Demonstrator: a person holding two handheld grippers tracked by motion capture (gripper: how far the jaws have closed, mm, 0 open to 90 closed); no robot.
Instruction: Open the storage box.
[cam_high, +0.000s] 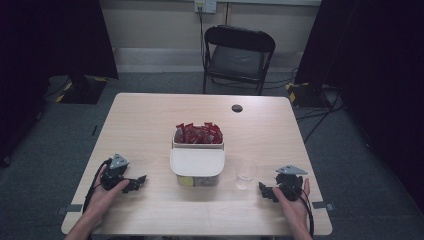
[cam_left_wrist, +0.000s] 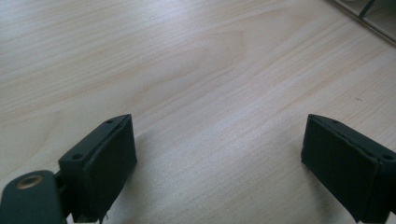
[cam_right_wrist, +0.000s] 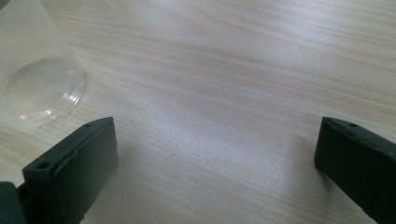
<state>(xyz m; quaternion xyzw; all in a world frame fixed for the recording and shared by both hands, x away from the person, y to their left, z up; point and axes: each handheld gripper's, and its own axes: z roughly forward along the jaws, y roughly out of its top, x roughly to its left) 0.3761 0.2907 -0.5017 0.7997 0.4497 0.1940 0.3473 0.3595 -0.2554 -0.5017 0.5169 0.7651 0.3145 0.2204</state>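
Both grippers rested low on the pale wooden worktop, one at each near corner, and nothing sat in either. The left gripper had its jaws spread wide over bare wood; the right gripper stood just as wide, its jaws also holding nothing. Nearest to the right one was the clear plastic cup, standing upright just beside the white box, between that box and the right gripper. In the right gripper view the cup sat off to the left of the jaws, near but apart from them. It looked thin-walled and very light, the sort that would dent or crackle under a hard squeeze and skate across the smooth wood if nudged, so I judged it would want a gentle pinch across the wall a little below the rim, where the plastic is stiffest, or across the rim itself. Its surface looked slick, so a light grip might let it slip. Behind the box's pale lid lay a heap of red packets in the open back part; they looked small, soft and light.
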